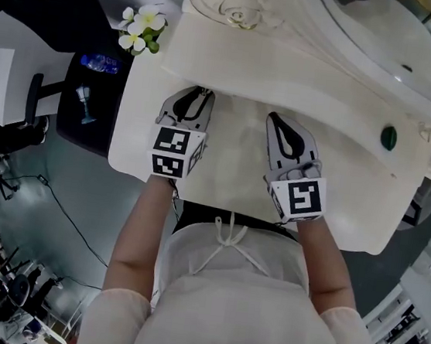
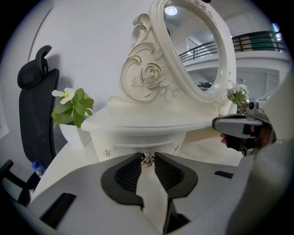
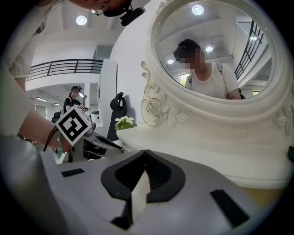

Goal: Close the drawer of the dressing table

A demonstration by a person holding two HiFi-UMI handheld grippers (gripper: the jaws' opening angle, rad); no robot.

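Knob of ornate silver metal (image 2: 147, 159) sits pinched in my left gripper (image 1: 197, 93); my right gripper (image 3: 145, 153) beside it is closed, empty.

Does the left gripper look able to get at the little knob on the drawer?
Very likely yes: the left gripper has the drawer knob right between its jaw tips, apparently pinched; nothing blocks it.

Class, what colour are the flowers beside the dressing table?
White flowers, yellow centres; best in head view.
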